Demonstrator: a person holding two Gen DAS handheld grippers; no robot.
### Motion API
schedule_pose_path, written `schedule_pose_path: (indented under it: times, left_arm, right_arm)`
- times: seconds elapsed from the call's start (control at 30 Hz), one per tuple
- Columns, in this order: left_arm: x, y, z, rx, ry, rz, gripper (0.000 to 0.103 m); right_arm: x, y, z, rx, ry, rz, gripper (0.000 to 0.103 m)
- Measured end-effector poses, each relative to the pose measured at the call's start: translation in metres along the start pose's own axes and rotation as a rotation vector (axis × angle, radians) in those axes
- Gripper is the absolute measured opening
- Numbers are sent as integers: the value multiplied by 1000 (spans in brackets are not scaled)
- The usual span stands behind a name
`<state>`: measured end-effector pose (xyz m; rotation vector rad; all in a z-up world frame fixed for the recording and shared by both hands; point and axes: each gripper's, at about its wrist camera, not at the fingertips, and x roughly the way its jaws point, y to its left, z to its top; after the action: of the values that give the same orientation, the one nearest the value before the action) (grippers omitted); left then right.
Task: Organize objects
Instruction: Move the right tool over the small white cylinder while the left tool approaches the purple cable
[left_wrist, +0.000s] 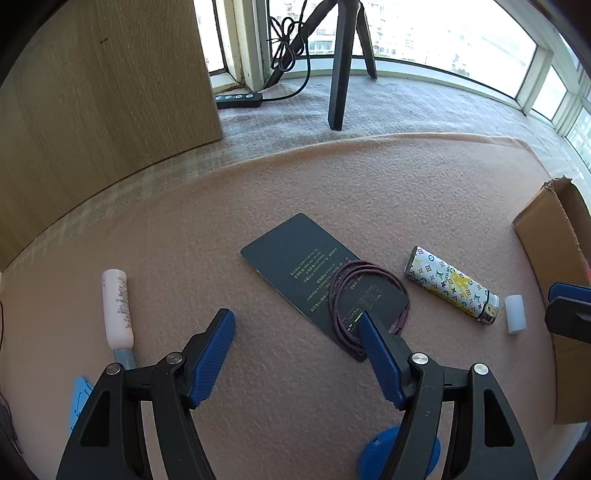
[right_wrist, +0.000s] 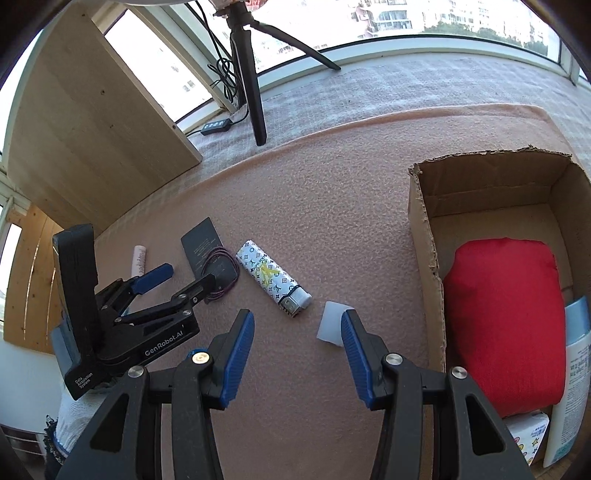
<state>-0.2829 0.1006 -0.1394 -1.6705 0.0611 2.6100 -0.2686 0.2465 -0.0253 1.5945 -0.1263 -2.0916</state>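
A card (left_wrist: 310, 273) lay at the mat's (left_wrist: 369, 184) centre, a coiled cord (left_wrist: 364, 295) on its near end; at three o'clock lay a lighter (left_wrist: 452, 284), then a small cap (left_wrist: 515, 314), then a cardboard box (right_wrist: 424, 236); a tube (left_wrist: 117, 308) lay at nine o'clock; a cushion (right_wrist: 506, 325) sat in the box.

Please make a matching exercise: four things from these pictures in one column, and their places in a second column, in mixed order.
Things:
1. purple cord
2. red pouch
3. patterned lighter
4. pink tube

Places:
A. inside the cardboard box
B. coiled on the dark card
C. on the mat, left of the left claw
D. on the mat, between the card and the white cap

Pairs: 1-B, 2-A, 3-D, 4-C
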Motion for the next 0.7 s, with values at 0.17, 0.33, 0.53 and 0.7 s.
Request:
schedule_pose_path:
  times: [0.17,0.33,0.53,0.7]
  left_arm:
    - [-9,15,-21,-7,6,-6,73]
    - [-16,26,-38,-15,5,-8,73]
    - [-26,36,-57,6,-4,5,73]
    - [-38,52,-83,6,-3,6,72]
  right_arm:
    - [10,6,12,1,29,12,45]
    - [23,13,19,-20,58,-23,45]
    - [40,12,20,-18,90,-77,45]
    - [48,5,18,4,118,-88,45]
